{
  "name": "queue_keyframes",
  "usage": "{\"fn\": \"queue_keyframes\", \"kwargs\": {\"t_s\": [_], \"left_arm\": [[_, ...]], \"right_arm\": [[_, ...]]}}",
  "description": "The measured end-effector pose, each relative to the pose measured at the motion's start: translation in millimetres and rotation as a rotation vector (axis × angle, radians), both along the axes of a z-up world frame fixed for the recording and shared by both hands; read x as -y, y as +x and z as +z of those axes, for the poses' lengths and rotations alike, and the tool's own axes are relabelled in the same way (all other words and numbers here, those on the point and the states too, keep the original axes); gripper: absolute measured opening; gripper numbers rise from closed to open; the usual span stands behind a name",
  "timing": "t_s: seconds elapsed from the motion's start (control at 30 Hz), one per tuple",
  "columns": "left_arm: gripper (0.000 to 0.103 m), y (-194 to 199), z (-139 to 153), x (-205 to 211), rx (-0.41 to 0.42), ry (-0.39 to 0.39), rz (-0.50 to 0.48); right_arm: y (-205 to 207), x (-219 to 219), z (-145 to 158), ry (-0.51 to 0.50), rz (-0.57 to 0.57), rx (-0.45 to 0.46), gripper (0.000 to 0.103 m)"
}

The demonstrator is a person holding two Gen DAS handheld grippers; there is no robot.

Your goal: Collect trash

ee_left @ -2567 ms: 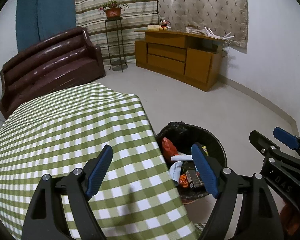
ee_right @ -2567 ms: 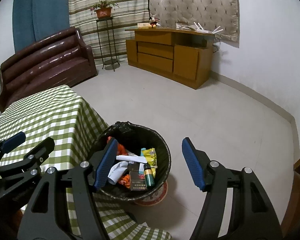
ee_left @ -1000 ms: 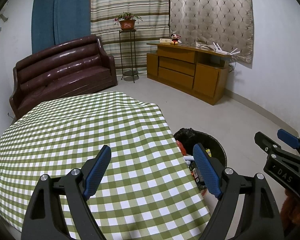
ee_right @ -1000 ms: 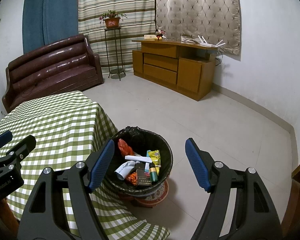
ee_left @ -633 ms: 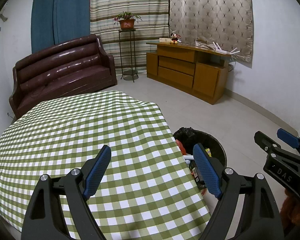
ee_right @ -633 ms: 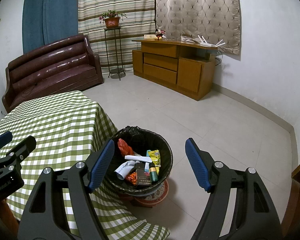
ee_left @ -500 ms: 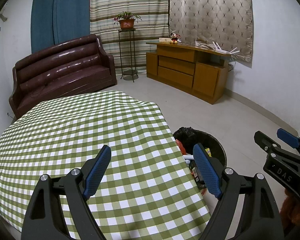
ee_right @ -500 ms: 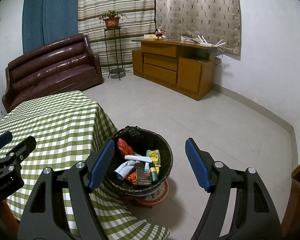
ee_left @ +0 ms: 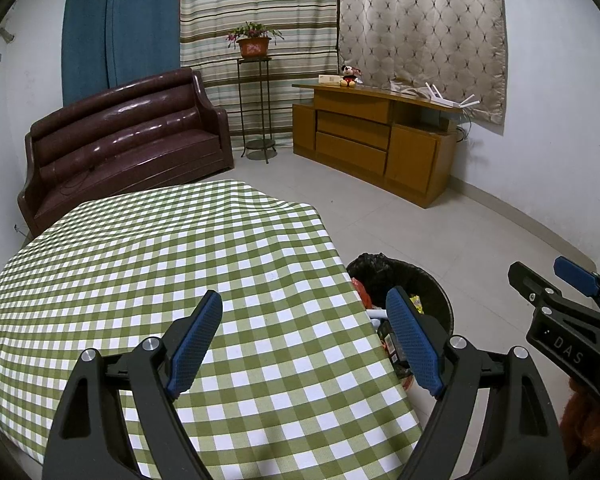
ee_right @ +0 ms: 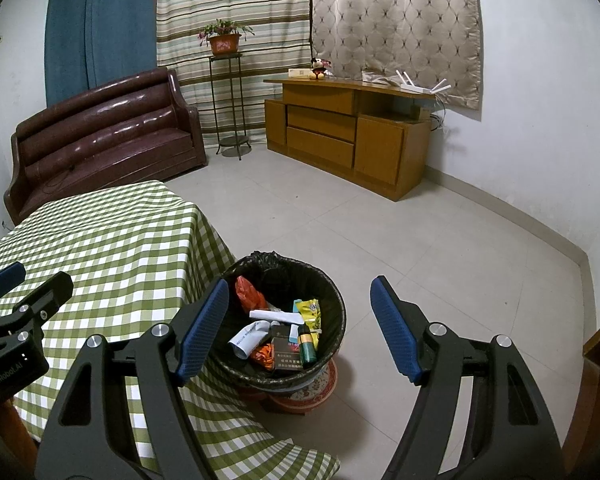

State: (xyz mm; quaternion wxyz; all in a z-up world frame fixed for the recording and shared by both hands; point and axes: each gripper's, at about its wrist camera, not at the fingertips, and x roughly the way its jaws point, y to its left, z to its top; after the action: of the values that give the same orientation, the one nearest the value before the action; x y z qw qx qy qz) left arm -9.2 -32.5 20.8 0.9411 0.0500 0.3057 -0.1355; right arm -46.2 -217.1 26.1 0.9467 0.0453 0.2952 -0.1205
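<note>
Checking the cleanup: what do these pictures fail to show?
- Left wrist view: the bin is half hidden by the tablecloth and a finger.
- Right wrist view: print on the dark box is too small to read; lower trash is buried.
- Both views: the table's near edge is cut off.

one trash bin (ee_right: 332, 300), one checked table (ee_left: 140, 264), one sofa (ee_left: 124, 140), one cabinet (ee_left: 372, 140), one potted plant (ee_left: 254, 42)

Green-and-white checked cloth (ee_left: 148, 272) covers the surface; black bin liner (ee_right: 332, 296), maroon sofa (ee_left: 124, 140), striped curtain (ee_left: 256, 8), blue-padded tools.
</note>
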Motion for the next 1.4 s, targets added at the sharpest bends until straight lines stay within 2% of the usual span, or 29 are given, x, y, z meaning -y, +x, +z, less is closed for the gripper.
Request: {"fn": "queue_keyframes", "kwargs": {"t_s": [1.1, 1.4], "left_arm": [[0.081, -1.4, -2.8, 2.4, -0.002, -0.001, -0.015], [0.082, -5.2, 0.8, 5.4, 0.028, 0.021, -0.016]], "right_arm": [[0.2, 0.2, 1.6, 0.0, 0.001, -0.004, 0.072], [0.5, -0.5, 2.4, 0.0, 0.002, -0.004, 0.072]]}}
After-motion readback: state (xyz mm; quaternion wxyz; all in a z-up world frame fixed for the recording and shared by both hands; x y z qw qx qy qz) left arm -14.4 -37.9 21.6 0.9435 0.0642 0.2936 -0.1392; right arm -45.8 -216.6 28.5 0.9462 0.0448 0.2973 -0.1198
